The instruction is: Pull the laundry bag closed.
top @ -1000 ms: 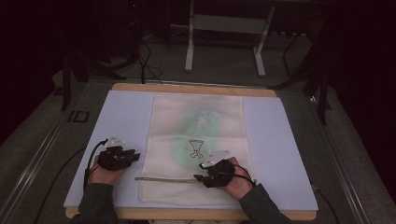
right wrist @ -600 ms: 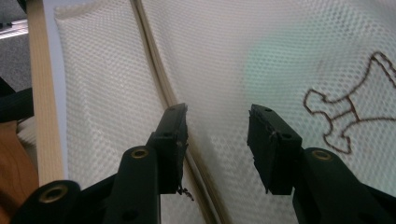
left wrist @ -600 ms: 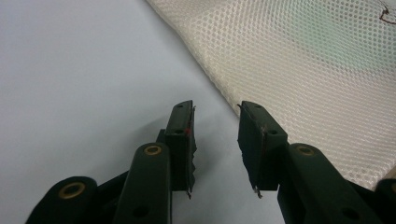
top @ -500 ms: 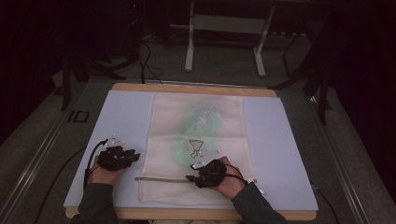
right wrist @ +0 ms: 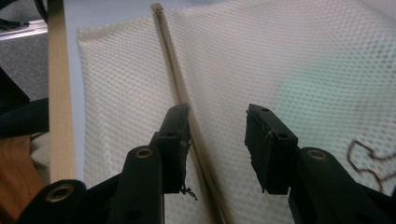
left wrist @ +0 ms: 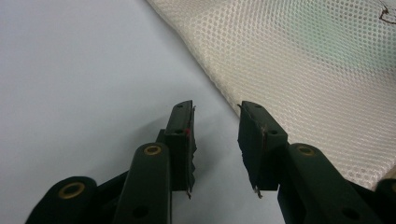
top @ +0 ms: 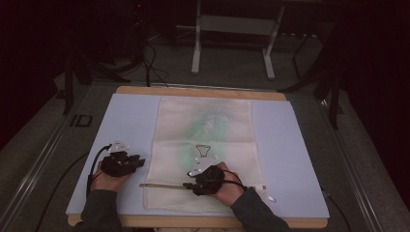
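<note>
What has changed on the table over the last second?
The right gripper slid left along the zipper of the mesh bag, jaws open over the zipper, gripping nothing. The left gripper stayed put, open, beside the bag's left edge. The bag has not moved.

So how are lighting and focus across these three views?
High view: dark surroundings, the lit table soft and low in detail. Left gripper view: mesh bag sharp, the near fingers slightly blurred. Right gripper view: the zipper crisp, mesh washed out at upper right.
</note>
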A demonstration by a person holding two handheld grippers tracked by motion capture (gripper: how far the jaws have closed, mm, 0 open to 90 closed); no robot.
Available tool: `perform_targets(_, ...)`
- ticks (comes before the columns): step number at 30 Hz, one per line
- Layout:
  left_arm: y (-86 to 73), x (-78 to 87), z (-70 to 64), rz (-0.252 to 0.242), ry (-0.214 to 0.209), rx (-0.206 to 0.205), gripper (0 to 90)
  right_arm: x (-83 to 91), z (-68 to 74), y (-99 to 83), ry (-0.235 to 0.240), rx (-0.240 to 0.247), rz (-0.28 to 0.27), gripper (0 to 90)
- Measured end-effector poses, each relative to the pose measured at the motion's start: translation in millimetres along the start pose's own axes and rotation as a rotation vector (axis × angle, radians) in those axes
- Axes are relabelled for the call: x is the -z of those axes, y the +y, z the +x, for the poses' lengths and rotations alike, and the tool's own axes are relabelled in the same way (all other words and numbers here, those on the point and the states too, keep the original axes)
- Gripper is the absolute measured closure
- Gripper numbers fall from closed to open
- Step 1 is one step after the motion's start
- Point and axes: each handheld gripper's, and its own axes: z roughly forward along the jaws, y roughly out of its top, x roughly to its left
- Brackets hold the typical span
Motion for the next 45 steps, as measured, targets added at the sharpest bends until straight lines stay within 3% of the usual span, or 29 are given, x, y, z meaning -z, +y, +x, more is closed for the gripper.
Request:
perform_targets(21, 0.3, 0.1, -0.1, 0.003, -0.005, -0.007, 65.5, -24.6, 12.4, 22.5, 0.043, 0.035, -0.011, 64.6)
perform_targets(45, 0.4, -0.6, -0.6, 0.006, -0.004, -0.006, 65.3, -45.7, 20.3, 36.0, 0.071, 0.051, -0.014, 65.7)
